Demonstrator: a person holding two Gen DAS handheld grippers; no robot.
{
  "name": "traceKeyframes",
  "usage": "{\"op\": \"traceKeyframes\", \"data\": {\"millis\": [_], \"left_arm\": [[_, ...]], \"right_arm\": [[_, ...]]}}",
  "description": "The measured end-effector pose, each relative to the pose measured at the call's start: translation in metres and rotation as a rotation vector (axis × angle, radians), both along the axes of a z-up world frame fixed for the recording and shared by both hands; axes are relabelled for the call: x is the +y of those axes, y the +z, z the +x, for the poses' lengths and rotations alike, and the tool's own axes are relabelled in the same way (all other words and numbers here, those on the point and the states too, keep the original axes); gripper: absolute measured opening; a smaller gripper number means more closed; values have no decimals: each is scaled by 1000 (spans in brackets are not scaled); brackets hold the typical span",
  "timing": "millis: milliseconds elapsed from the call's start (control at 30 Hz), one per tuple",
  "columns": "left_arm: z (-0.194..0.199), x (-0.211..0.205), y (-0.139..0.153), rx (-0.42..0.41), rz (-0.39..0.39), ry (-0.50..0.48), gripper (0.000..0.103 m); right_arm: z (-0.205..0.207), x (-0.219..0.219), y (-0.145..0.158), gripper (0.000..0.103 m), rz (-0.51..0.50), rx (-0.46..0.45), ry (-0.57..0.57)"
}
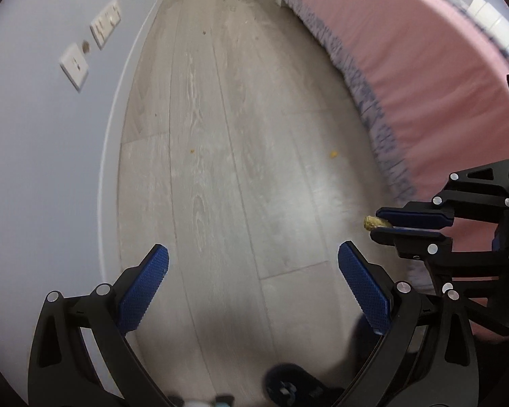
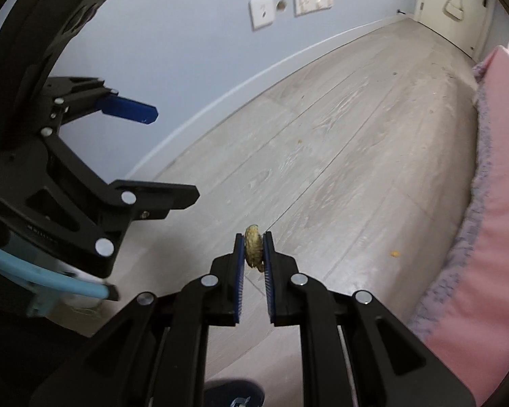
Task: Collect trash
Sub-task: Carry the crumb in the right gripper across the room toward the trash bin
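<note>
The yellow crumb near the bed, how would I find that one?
Start at the pink bed along the right of the room and follow its frilly purple edge down to the grey wood floor. The yellow crumb lies just beside that edge. The other crumb is smaller, duller and nearer the wall.

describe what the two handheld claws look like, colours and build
Both match: the left claw and right claw have matte black angular linkage frames with cut-out slots, round silver rivets at the joints, and flat blue pads textured with a fine grid. No cables or sleeves show.
</note>
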State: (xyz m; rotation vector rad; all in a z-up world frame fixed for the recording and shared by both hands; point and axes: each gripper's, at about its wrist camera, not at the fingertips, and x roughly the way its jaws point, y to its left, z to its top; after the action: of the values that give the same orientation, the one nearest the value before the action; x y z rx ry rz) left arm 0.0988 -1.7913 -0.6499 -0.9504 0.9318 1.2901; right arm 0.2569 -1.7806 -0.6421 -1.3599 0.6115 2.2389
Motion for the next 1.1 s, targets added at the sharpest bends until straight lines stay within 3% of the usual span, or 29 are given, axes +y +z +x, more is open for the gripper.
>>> {"op": "traceKeyframes", "data": {"millis": [167, 433, 667, 867, 1100], "left_arm": [[28, -3, 98, -27, -5, -16, 97], [69, -1, 233, -17, 56, -65, 97], [106, -7, 312, 12, 94, -109, 97], [156, -15, 369, 37, 113, -172, 97], [211, -5, 387, 39, 130, -277, 97]], "right_arm": [[24, -3, 104, 12, -3, -14, -56], [47, -10, 214, 12, 53, -10, -102], [90, -27, 292, 12, 96, 10, -169], [130, -40, 331, 12, 75, -21, -223], [183, -50, 356, 12, 85, -37, -340]]}}
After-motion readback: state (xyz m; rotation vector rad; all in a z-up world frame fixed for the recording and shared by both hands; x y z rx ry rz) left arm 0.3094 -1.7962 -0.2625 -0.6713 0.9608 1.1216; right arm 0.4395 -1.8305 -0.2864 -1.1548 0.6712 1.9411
